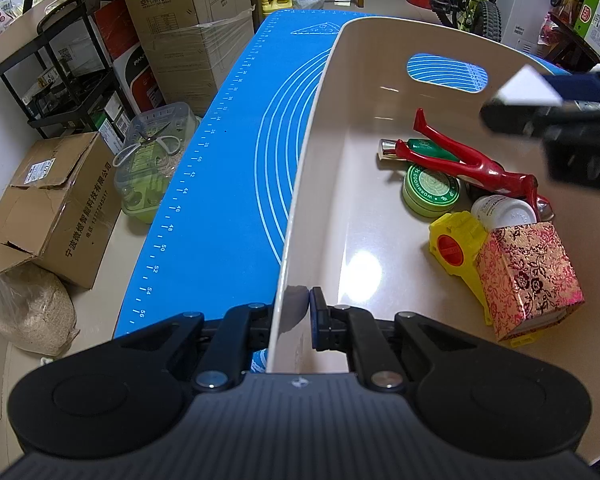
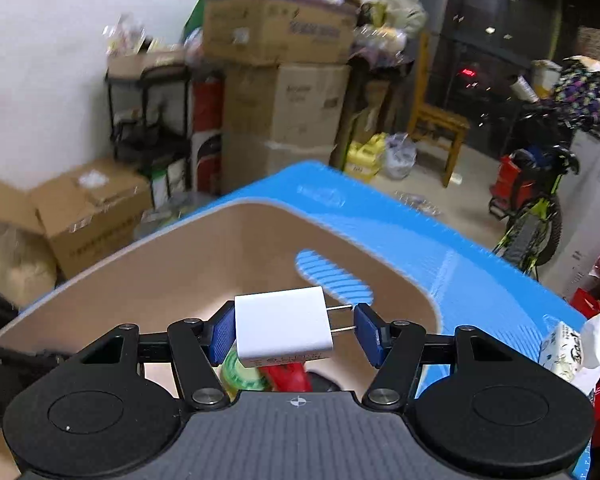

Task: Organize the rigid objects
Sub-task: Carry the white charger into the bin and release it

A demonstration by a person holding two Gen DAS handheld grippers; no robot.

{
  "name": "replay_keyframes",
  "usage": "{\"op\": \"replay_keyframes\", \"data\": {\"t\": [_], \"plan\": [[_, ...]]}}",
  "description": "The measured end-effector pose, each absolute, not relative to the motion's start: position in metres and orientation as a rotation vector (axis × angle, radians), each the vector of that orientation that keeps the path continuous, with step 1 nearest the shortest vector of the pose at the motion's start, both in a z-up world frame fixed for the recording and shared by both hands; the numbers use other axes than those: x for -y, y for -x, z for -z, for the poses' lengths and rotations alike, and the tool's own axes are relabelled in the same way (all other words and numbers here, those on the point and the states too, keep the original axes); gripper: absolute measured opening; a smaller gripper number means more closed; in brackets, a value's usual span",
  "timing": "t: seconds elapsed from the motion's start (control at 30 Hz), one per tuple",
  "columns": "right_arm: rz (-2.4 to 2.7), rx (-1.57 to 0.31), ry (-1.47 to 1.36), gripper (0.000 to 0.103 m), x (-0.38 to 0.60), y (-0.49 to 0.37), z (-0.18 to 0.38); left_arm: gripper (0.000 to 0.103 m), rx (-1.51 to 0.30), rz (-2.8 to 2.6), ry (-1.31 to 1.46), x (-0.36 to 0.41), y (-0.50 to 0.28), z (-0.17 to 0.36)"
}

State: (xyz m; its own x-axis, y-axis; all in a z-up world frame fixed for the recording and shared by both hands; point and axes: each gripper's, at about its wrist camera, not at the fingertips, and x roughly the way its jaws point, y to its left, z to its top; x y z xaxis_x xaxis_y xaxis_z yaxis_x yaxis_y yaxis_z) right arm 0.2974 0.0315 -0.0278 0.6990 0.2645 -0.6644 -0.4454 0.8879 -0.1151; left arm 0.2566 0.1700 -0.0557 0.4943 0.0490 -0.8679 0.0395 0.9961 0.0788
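One white charger, its two prongs pointing right, sits clamped in the right gripper above the beige bin; inside, one green tin reads "WORMWOOD". The left gripper pinches the bin's near wall.

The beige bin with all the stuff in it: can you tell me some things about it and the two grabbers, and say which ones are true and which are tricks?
1. The left gripper is pinching the wall of the beige bin. True.
2. The right gripper carries a red ball. False: it holds a white plug adapter, metal prongs pointing at one pad.
3. A green round tin lies inside the bin. True.
4. The bin sits on a green mat. False: the mat is blue.
5. The floral box leans beside a yellow toy. True.
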Motion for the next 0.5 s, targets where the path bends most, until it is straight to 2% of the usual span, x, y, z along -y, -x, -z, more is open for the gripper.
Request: {"op": "replay_keyframes", "data": {"t": [0.27,0.4,0.5], "plan": [[-0.393,-0.861,0.342,0.066,-0.045,-0.3,0.054,0.013,-1.054,-0.009,-0.092,-0.17,-0.256,0.056],[-0.391,-0.879,0.344,0.065,-0.041,-0.297,0.057,0.013,-1.053,-0.008,-0.088,-0.171,-0.256,0.055],[-0.39,-0.859,0.309,0.071,-0.037,-0.292,0.051,0.012,-1.042,-0.007,-0.093,-0.171,-0.255,0.055]]}}
